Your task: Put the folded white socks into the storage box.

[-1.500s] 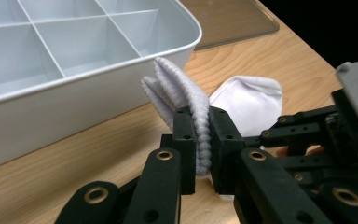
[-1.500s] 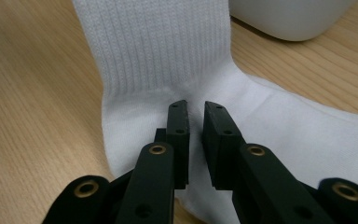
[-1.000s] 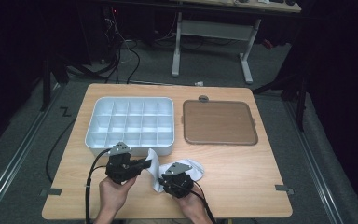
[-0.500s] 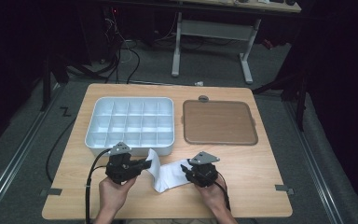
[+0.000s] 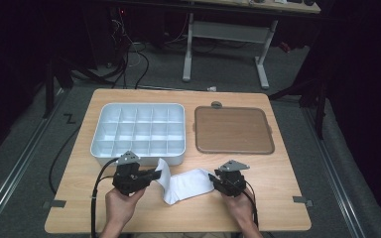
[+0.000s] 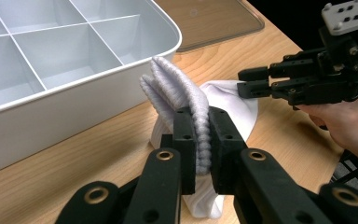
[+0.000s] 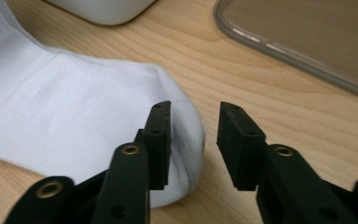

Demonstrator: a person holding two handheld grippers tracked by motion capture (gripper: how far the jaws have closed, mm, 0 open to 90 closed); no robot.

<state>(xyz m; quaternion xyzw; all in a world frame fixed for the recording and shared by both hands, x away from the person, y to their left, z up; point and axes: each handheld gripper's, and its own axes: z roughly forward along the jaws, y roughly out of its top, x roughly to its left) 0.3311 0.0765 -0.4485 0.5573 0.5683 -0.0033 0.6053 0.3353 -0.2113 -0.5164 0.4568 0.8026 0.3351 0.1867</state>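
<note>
White sock (image 5: 186,182), one piece, lying flat on the wooden table (image 5: 278,173) near the front edge, just in front of the compartment tray (image 5: 139,131). Ribbed cuff end (image 6: 179,93) is lifted off the surface and bunched, standing up beside the tray's corner. Smooth rounded toe end (image 7: 186,126) rests flat on the wood, pointing away from the cuff.

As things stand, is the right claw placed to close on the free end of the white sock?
Probably yes. The right claw stands open at the sock's rounded end, one jaw over the fabric, the other over bare table. Nothing lies between. The left claw pinches the ribbed cuff.
</note>
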